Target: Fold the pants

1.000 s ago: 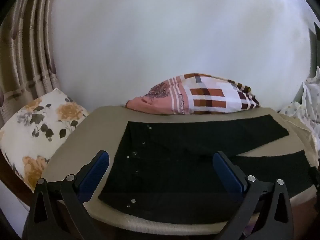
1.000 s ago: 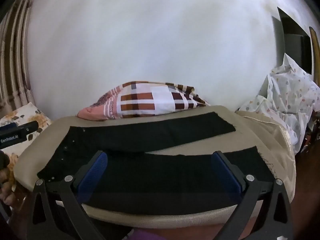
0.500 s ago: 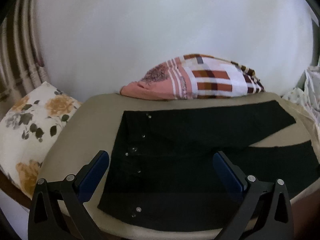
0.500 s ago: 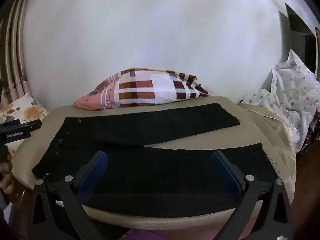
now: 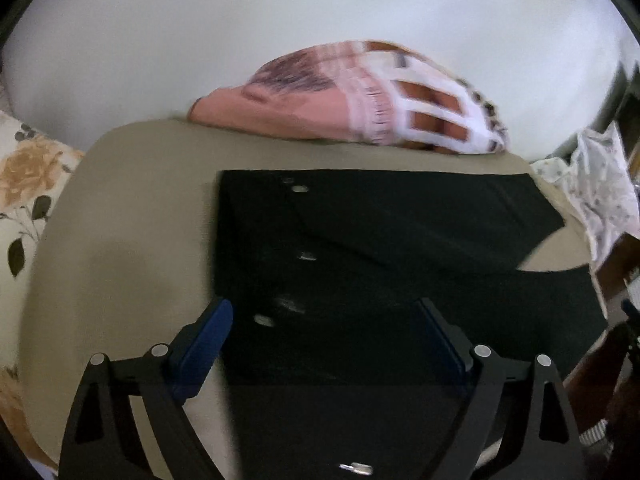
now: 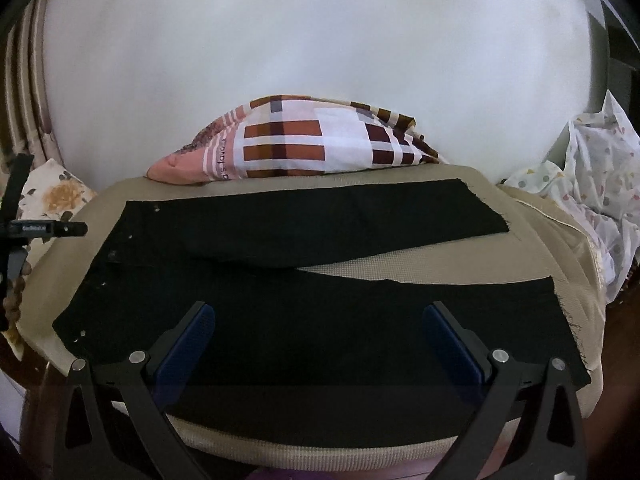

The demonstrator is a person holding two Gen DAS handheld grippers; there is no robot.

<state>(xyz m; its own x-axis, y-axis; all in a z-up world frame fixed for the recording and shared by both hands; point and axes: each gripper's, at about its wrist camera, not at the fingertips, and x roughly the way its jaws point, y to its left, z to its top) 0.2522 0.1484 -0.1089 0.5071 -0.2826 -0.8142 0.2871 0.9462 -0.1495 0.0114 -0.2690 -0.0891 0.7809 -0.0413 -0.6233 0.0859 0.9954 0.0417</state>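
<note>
On beige cushion (image 6: 520, 248): black pants (image 6: 320, 320) flat; checked pillow (image 6: 320, 144) behind; left gripper (image 5: 326, 334) fingers spread, just narrowing; right gripper (image 6: 320, 334) fingers spread.

Checked pillow (image 5: 360, 96) motion-blurred; pants (image 5: 380, 240) near edge behind fingers.

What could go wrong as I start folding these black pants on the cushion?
The left hand-held gripper has just been closing with nothing between its pads, so it may pinch only one layer at the waist. The pants lie near the cushion's front edge and might slide off.
</note>
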